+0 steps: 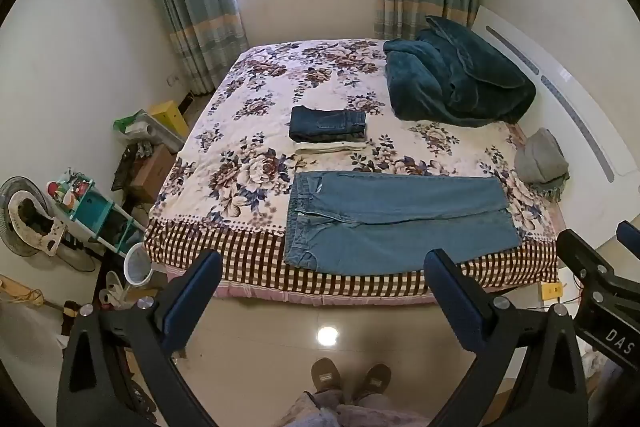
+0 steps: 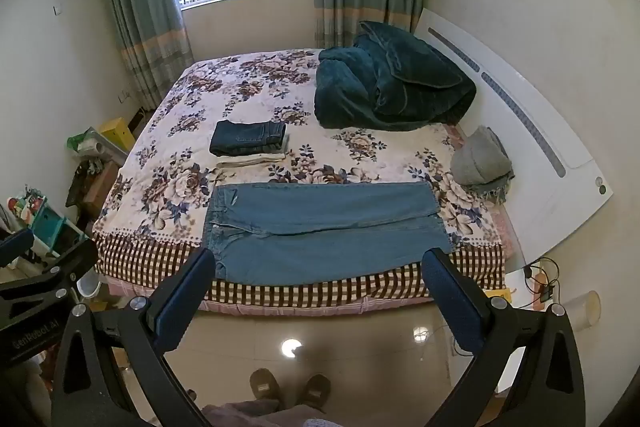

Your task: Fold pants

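Light blue jeans (image 1: 396,219) lie flat along the near edge of the bed, waistband to the left and legs to the right; they also show in the right wrist view (image 2: 320,231). My left gripper (image 1: 324,267) is open and empty, held back over the floor short of the bed edge. My right gripper (image 2: 320,267) is open and empty, likewise short of the bed edge. The right gripper shows at the right edge of the left wrist view (image 1: 600,279).
A floral bedspread (image 1: 280,75) covers the bed. A stack of folded pants (image 1: 328,129) sits mid-bed behind the jeans. A dark green blanket (image 1: 456,83) and a grey bundle (image 1: 540,159) lie right. Clutter, a fan (image 1: 24,215) and shelf stand left.
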{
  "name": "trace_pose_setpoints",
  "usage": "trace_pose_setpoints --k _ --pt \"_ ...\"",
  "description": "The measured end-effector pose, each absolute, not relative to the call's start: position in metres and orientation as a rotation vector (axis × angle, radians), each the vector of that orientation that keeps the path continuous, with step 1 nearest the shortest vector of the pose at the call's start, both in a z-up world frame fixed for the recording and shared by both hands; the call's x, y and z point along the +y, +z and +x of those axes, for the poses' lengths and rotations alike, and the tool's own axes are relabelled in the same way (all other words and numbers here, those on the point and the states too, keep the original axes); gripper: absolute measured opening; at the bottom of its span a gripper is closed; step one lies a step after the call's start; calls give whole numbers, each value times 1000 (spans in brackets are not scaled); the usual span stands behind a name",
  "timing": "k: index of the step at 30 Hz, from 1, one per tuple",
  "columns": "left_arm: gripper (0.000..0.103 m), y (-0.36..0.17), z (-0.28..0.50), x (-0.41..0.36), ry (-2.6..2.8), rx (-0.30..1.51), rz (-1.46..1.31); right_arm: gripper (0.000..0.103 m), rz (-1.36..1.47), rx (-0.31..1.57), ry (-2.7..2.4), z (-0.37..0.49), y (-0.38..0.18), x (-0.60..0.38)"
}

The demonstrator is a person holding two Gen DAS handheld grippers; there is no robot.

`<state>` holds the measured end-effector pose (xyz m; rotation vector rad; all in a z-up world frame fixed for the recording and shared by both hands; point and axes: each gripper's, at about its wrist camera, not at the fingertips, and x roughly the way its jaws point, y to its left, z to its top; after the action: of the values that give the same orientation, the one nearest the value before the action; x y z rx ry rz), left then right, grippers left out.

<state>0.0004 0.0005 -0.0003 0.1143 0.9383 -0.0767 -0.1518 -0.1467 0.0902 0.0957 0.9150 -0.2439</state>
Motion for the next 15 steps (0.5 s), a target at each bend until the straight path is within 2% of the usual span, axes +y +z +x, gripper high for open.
trace_pose_setpoints --k 15 --pt "103 0 3 -2 -74 923 121 103 94 913 -243 -152 90 -147"
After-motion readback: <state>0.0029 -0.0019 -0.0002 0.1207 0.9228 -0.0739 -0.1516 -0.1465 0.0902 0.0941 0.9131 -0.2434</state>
